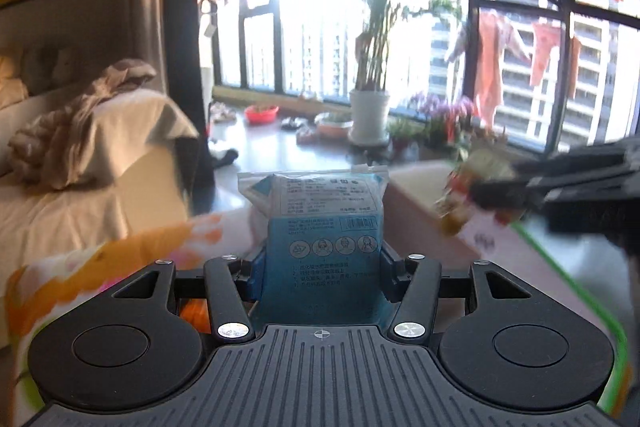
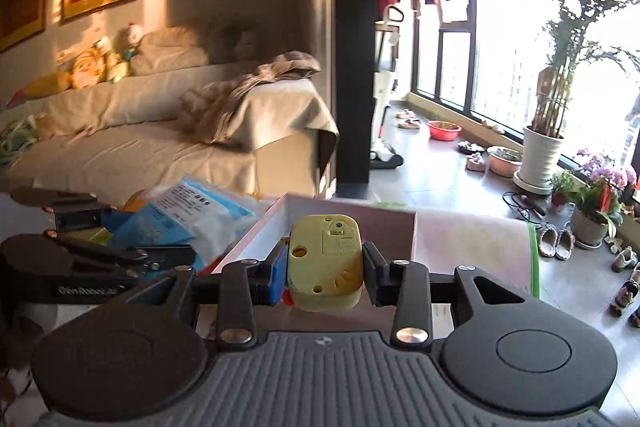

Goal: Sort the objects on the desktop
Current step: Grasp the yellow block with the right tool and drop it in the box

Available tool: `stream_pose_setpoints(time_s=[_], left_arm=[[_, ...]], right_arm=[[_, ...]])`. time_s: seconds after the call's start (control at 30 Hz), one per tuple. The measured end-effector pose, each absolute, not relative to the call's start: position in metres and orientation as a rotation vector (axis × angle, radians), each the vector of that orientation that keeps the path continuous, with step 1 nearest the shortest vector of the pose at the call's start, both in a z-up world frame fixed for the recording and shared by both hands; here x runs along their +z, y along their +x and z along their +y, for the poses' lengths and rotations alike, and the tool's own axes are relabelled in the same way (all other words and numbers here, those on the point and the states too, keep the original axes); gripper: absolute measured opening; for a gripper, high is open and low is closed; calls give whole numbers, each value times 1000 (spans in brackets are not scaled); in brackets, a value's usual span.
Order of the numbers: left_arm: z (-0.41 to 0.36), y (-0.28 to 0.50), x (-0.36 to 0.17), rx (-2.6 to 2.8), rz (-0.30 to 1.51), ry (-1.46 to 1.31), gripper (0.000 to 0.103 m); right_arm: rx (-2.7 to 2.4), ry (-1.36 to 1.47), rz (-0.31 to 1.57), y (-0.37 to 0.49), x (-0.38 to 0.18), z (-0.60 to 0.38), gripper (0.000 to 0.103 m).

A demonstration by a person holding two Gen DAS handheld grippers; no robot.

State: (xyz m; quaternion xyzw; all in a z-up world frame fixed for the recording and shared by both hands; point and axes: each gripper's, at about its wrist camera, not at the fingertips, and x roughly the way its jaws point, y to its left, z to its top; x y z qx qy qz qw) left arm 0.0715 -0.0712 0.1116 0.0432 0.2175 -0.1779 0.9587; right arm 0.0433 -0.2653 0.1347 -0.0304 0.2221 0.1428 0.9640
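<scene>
Mask pack (image 1: 324, 227) (blue, printed, clear-topped) is standing upright, long axis vertical, as my left gripper (image 1: 320, 267) is clamping it; my right gripper (image 2: 325, 263) is gripping a yellow clock (image 2: 325, 259), back facing me, above the box (image 2: 352, 223).

I can't read the small print on the blue packet (image 1: 324, 227). From the left wrist, the right gripper (image 1: 496, 195) is smeared by motion, its load just a yellow blur. The box (image 2: 352, 223) hides behind the yellow clock (image 2: 325, 261).
</scene>
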Motion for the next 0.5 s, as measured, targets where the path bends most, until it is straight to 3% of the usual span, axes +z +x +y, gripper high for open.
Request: stream_pose_setpoints(time_s=[0.07,0.1,0.2,0.33,0.5], left_arm=[[-74,95,108,-340,448,72,64],[-71,102,105,-321,468,54,68],[-49,100,90,-296,517,12,84],[-11,76,63,-191,525,74,95],[40,75,26,-38,647,14,97]], right_arm=[[271,-48,465,71,131,-266,44],[254,-35,480,81,127,-267,52],[246,-23,520,95,112,-269,52],[263,-35,580,99,99,-263,52],[380,-6,663,122,102,-216,52]])
